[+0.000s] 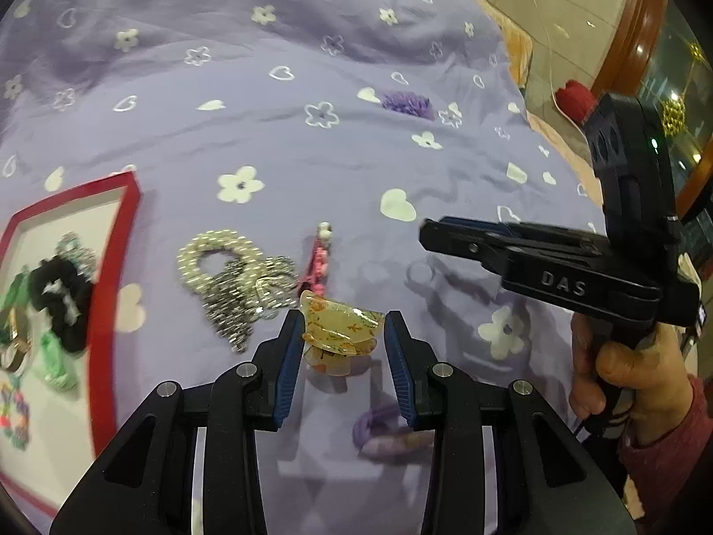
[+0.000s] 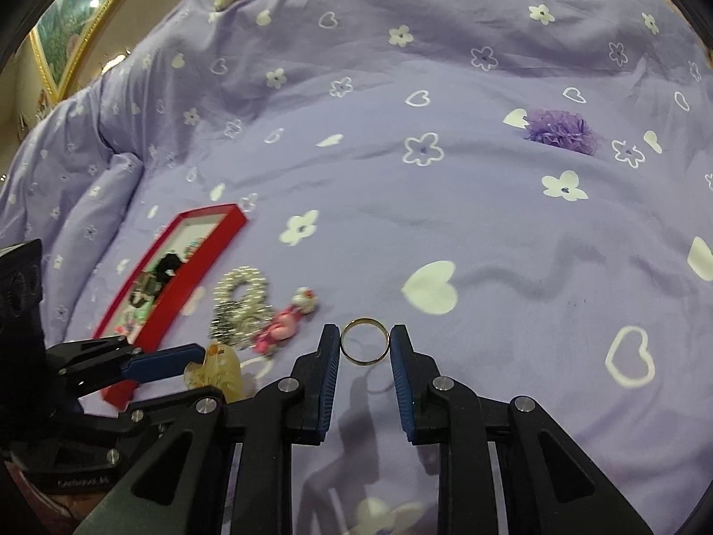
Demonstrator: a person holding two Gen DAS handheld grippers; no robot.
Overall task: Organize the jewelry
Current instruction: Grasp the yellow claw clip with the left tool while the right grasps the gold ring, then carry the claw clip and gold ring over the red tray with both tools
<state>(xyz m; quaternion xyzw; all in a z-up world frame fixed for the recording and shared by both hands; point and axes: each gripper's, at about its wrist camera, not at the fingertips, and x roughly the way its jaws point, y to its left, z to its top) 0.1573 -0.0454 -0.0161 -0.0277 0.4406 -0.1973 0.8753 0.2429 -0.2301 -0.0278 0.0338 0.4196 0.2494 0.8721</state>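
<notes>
My left gripper (image 1: 343, 334) is open around an amber hair claw (image 1: 341, 330) on the purple bedspread; its left pad touches the claw, the right pad stands just clear. My right gripper (image 2: 365, 341) has its jaws at both sides of a thin gold ring (image 2: 364, 341), which is held off the cloth. The right gripper also shows in the left wrist view (image 1: 428, 234), and the left gripper with the claw (image 2: 218, 372) shows in the right wrist view. A red-rimmed tray (image 1: 113, 267) at the left holds a black scrunchie (image 1: 60, 298) and several other pieces.
A pearl bracelet (image 1: 214, 258), a silver chain bracelet (image 1: 240, 307) and a pink charm (image 1: 318, 263) lie beside the tray. A purple hair tie (image 1: 379, 423) lies under my left gripper. A purple flower scrunchie (image 2: 559, 131) lies far back. The bed's edge is at the right (image 1: 530, 102).
</notes>
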